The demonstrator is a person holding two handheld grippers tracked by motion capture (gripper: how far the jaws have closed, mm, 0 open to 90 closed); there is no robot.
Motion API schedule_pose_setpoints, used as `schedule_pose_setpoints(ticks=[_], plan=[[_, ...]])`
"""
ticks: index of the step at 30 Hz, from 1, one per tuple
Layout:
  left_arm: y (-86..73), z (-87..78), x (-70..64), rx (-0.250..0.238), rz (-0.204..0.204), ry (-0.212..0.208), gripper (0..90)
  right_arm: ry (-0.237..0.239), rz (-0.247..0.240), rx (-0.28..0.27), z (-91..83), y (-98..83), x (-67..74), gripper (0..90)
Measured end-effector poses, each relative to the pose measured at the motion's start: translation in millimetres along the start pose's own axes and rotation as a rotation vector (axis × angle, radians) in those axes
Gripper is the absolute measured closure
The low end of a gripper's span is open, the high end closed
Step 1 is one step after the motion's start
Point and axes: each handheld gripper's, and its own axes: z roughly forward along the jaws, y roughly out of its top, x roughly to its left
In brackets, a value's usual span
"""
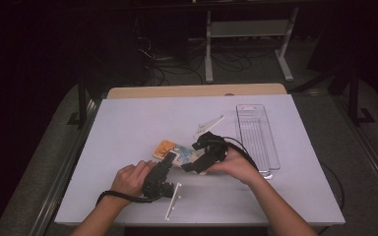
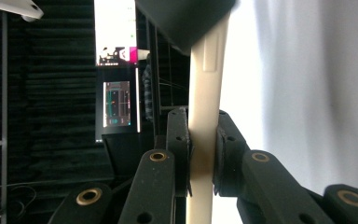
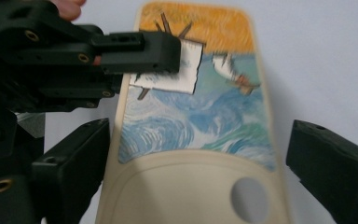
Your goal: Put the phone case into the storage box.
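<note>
Work in hand: a flat cream board with a painted sea scene (image 3: 196, 116) is being handled by both hand-held grippers near the middle of the worktop (image 1: 128, 128), a little toward the person's edge.

Left hand-held gripper (image 1: 170, 160): its jaws are nearly shut and clamp the board's thin edge; in the left gripper view the cream edge (image 2: 205, 116) runs straight up between the two pads, both pressing on it.

Right hand-held gripper (image 1: 189, 167): jaws spread wide, one on each side of the board's plain end with the round hole (image 3: 249, 198); neither pad touches the board, so it grips nothing.

Key relation: the board lies directly ahead of the right hand-held gripper, its long axis in line with that gripper's reach, so the jaws straddle its width. A close here would, by my judgement, catch the two long sides.

Which way it points: the orange painted end (image 1: 166, 146) points away from the right hand-held gripper, toward the worktop's left side and slightly toward the far edge; the holed end points at the right hand (image 1: 236, 164).

Nearer hand: both are at the board; the left already has it.

Elsewhere: a clear plastic tray (image 1: 258, 137) lies along the right edge, a white strip (image 1: 207, 125) just beyond the grippers.
</note>
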Motion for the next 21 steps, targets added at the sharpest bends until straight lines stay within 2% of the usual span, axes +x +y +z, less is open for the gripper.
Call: schedule_pose_setpoints(ticks=[7,9,14,15,21], plan=[[-3.9,1.2,0.3,0.013,-0.009,-0.003,79.3,-0.018,0.002,-0.045,-13.8,-0.1,-5.3,2.7],[-6.1,1.5,0.8,0.022,-0.009,-0.006,79.3,-0.004,0.014,-0.065,-19.9,-0.3,-5.2,2.7],[-13.6,2.4,1.3,0.045,-0.019,-0.026,79.3,-0.026,-0.009,-0.094,-33.8,-3.8,-8.4,2.5],[-15.1,2.2,1.6,0.054,-0.02,-0.026,79.3,-0.042,-0.019,-0.095,-37.4,-5.5,-10.9,2.5],[-22.2,1.5,4.5,0.081,-0.022,-0.034,79.3,-0.061,0.0,-0.115,-50.8,-14.4,-14.1,2.5]])
